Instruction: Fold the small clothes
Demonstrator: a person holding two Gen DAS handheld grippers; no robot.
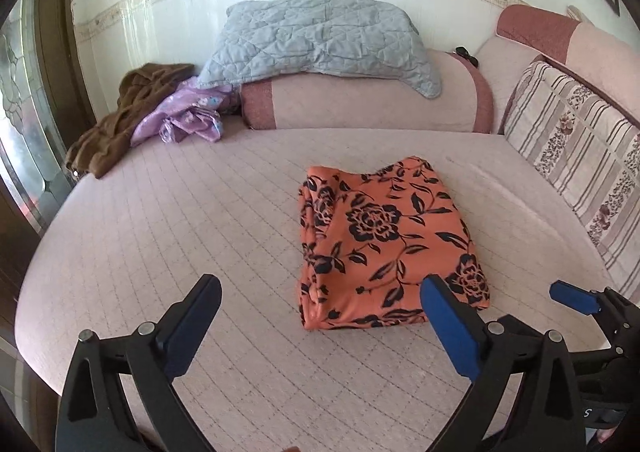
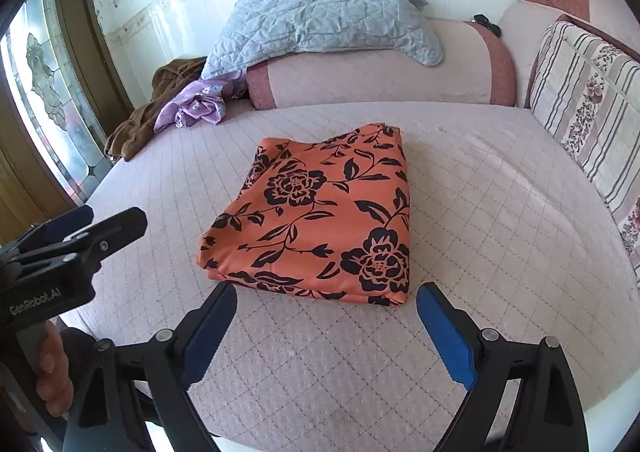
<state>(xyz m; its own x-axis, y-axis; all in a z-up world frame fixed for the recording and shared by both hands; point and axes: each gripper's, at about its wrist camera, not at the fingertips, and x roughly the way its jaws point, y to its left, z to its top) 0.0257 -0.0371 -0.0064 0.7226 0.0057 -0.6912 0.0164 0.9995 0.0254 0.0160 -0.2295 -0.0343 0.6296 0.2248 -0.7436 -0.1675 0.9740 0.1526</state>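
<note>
An orange garment with black flowers (image 1: pixel 380 244) lies folded into a neat rectangle on the pink quilted bed; it also shows in the right wrist view (image 2: pixel 320 220). My left gripper (image 1: pixel 320 292) is open and empty, just short of the garment's near edge, with its right finger by the near right corner. My right gripper (image 2: pixel 326 298) is open and empty, its fingers spread either side of the garment's near edge, not touching it. The right gripper shows at the lower right of the left wrist view (image 1: pixel 576 298). The left gripper shows at the left of the right wrist view (image 2: pixel 100 220).
A brown garment (image 1: pixel 116 124) and a purple garment (image 1: pixel 180 116) lie crumpled at the bed's far left. A grey quilted blanket (image 1: pixel 320 40) rests on a pink bolster (image 1: pixel 360 104) at the back. A striped floral cushion (image 1: pixel 580 156) lines the right side. A glass door (image 1: pixel 20 112) is at the left.
</note>
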